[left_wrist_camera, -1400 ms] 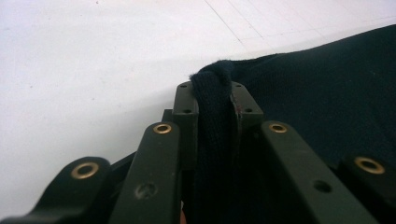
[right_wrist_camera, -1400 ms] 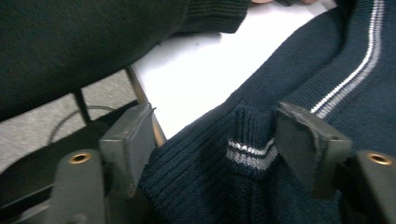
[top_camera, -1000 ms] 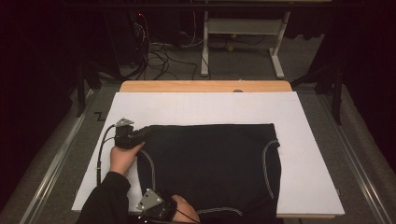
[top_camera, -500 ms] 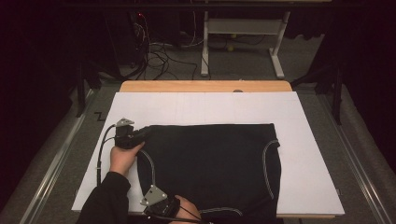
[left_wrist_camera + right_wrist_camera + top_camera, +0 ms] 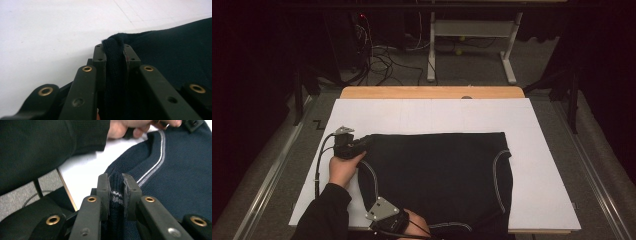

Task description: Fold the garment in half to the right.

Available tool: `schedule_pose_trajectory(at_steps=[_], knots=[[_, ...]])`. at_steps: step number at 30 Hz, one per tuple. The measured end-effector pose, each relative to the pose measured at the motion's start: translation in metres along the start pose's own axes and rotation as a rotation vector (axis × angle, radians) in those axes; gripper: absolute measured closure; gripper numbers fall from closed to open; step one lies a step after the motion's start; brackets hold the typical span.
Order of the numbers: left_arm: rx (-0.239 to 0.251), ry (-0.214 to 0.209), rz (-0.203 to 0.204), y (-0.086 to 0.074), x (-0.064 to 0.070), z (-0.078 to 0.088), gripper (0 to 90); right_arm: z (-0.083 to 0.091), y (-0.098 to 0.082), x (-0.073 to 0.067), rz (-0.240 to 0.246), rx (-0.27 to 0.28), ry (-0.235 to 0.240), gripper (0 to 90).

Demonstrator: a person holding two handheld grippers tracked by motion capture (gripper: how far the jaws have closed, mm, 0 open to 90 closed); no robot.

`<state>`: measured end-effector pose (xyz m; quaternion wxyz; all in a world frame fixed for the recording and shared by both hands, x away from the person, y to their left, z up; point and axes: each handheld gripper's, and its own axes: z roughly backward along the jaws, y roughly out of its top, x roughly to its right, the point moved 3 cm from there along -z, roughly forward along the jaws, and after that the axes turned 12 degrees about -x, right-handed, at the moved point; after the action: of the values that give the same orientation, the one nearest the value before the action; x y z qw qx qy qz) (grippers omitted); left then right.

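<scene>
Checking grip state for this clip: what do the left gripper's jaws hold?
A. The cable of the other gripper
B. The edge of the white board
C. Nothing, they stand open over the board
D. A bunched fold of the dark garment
D: in the left gripper view, the left gripper has its jaws pressed on a bunched fold of the dark garment above the white board.

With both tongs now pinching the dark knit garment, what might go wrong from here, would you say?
1. The left tongs hold only a small bunch at the dark knit garment's far left corner; it may slip out when lifted.
2. The right tongs, whose jaws have just been closing, grip the striped hem at the white board's near edge, where part of the garment overhangs; a pull could drag it off.
</scene>
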<state>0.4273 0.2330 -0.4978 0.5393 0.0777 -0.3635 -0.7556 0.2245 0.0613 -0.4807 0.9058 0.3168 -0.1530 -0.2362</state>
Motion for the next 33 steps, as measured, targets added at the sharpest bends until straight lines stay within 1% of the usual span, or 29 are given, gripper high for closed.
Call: schedule_pose_trajectory(at_steps=[2,4,7,9,11,14,18,20,22,27,31,33], knots=[[0.020,0.017,-0.006,0.002,0.003,0.002,73.0,0.005,0.002,0.002,-0.006,0.017,0.000,79.2],[0.034,0.017,-0.009,0.005,0.004,0.004,73.0,0.008,0.004,0.003,-0.015,0.031,0.005,79.2],[0.029,0.007,-0.004,0.011,0.004,0.008,73.2,0.012,0.006,0.003,-0.014,0.047,0.005,79.2],[0.017,0.003,-0.005,0.020,0.006,0.013,73.2,0.015,0.008,0.004,-0.018,0.063,0.006,79.2],[0.022,-0.004,0.009,0.028,0.008,0.018,73.3,0.019,0.011,0.006,-0.023,0.082,0.002,79.2],[0.033,0.006,0.024,0.037,0.010,0.023,73.3,0.026,0.015,0.009,-0.030,0.109,-0.003,79.2],[0.050,0.021,0.033,0.044,0.012,0.025,73.8,0.033,0.021,0.013,-0.038,0.142,-0.007,79.2],[0.067,0.020,0.040,0.045,0.012,0.027,74.4,0.035,0.023,0.015,-0.038,0.150,-0.008,79.2],[0.080,0.005,0.047,0.046,0.011,0.029,75.1,0.036,0.026,0.016,-0.035,0.158,0.002,79.3],[0.089,0.015,0.059,0.045,0.003,0.035,75.0,0.036,0.033,0.014,-0.029,0.171,0.011,79.5],[0.098,0.022,0.062,0.044,-0.005,0.042,75.0,0.031,0.039,0.011,-0.018,0.177,0.016,79.5],[0.101,0.030,0.062,0.043,-0.009,0.045,74.9,0.028,0.042,0.008,-0.023,0.178,0.024,79.5]])
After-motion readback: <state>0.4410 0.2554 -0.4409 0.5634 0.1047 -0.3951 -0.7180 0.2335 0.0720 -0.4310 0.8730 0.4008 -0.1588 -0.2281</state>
